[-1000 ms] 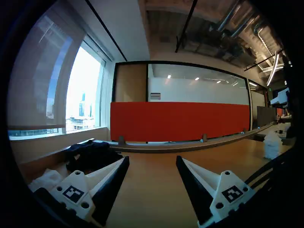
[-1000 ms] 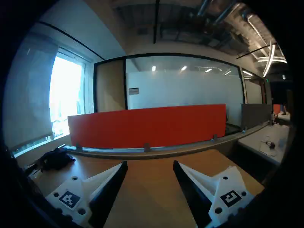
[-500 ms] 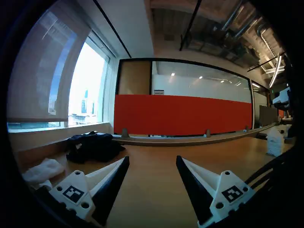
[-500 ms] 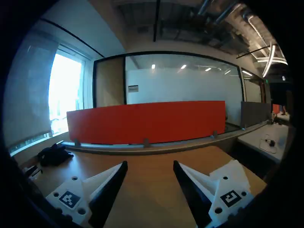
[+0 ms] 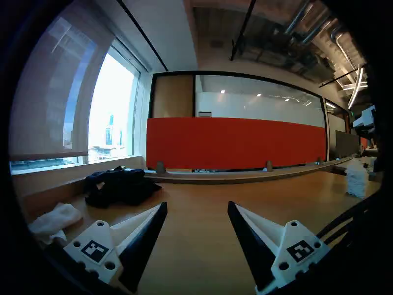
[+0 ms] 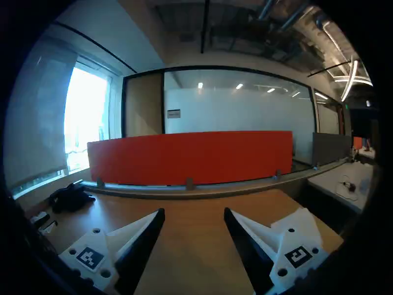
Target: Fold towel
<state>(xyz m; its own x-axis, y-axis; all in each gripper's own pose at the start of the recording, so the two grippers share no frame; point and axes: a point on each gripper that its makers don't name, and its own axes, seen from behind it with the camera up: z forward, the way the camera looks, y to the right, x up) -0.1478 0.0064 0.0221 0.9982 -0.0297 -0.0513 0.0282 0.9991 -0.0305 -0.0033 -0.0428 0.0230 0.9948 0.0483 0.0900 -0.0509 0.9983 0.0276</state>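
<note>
My left gripper (image 5: pixel 196 207) hangs open over a bare wooden table (image 5: pixel 196 246), nothing between its fingers. A crumpled white cloth (image 5: pixel 53 220) lies at the table's left edge, beside my left finger. A stack of white towels (image 5: pixel 355 178) stands far right on the table. My right gripper (image 6: pixel 193 212) is also open and empty above the same wood (image 6: pixel 191 255). A white folded cloth (image 6: pixel 300 220) peeks out from behind its right finger, partly hidden.
A black bundle of fabric (image 5: pixel 118 186) lies at the back left by the window sill, and the black bundle (image 6: pixel 71 196) also lies far left in the right gripper view. A red partition (image 5: pixel 236 143) runs along the table's far edge. A white desk (image 6: pixel 344 182) stands to the right.
Both views have shifted slightly: the red partition sits higher in the left gripper view and the white cloth at the left shows more. Both grippers stay open.
</note>
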